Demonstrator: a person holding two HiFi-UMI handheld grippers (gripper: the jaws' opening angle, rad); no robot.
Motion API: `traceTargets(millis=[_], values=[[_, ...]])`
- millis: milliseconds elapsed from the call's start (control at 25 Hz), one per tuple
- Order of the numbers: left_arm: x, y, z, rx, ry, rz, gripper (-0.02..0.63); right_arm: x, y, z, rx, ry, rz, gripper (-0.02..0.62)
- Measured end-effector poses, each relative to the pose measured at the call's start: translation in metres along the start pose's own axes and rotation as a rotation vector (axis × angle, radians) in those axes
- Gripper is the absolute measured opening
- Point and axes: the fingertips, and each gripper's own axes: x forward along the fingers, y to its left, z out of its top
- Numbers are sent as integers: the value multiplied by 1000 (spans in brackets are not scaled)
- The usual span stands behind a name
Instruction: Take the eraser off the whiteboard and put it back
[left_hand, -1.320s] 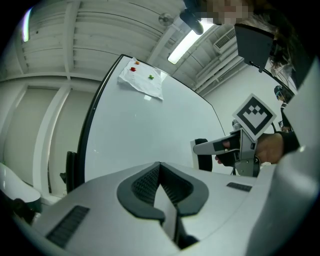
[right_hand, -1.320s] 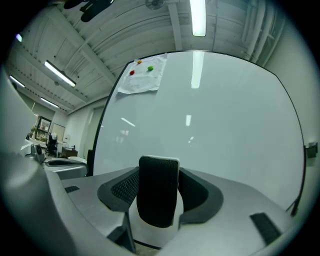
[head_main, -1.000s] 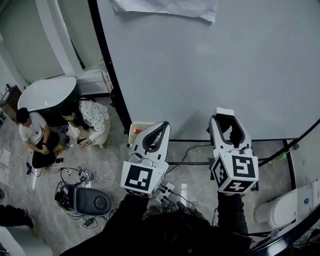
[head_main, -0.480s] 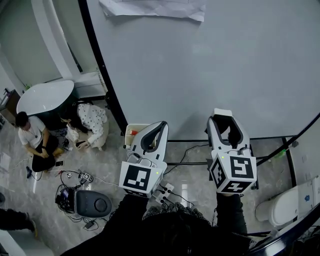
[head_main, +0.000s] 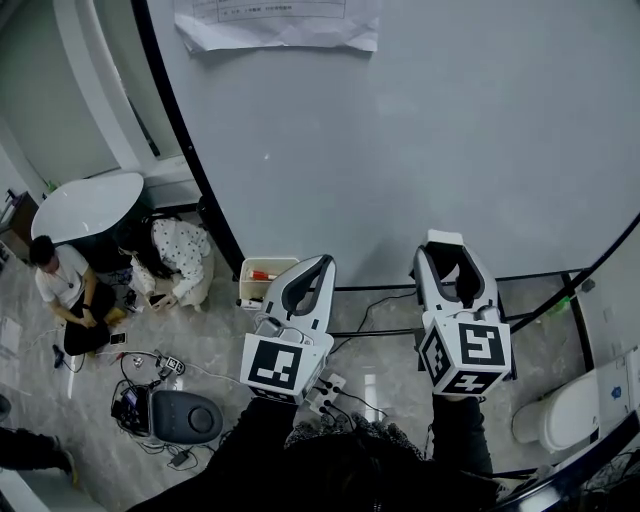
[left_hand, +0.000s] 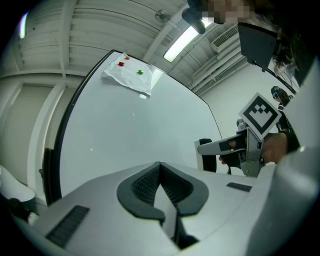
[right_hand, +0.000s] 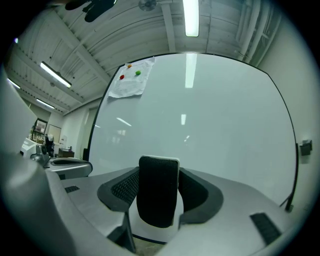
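Observation:
My right gripper (right_hand: 158, 192) is shut on the eraser (right_hand: 158, 190), a black felt block with a white back that stands upright between the jaws. In the head view the same eraser (head_main: 457, 262) sits at the tip of the right gripper (head_main: 455, 265), pointed at the lower part of the whiteboard (head_main: 450, 130). The left gripper view shows that eraser (left_hand: 209, 162) close to the whiteboard (left_hand: 140, 135); whether it touches I cannot tell. My left gripper (left_hand: 160, 167) is shut with nothing in it, and it hangs beside the right gripper, left gripper (head_main: 310, 272) at the board's lower left.
A sheet of paper (head_main: 275, 22) is stuck at the board's top left. Two people (head_main: 70, 285) sit on the floor at left near a white tub (head_main: 85, 205). A small tray (head_main: 262, 275), cables and a dark device (head_main: 185, 415) lie below the board.
The right gripper with the eraser has edged slightly toward the board. The head view has tipped up, so more of the paper shows. The left gripper has kept still.

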Motion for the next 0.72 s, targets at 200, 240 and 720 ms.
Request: traceTargets(millis=[200,240,720], values=[[11,-21,1,13,3,-24,6,-9,-23,0,3,-4,-8,245],[14,-27,1,12,2,-28,6,-12,-28,0,-1,-7,-7,245],[72,-120,14,2,-32,-101,6,-42,-126,0,-38,-16,-44,245]])
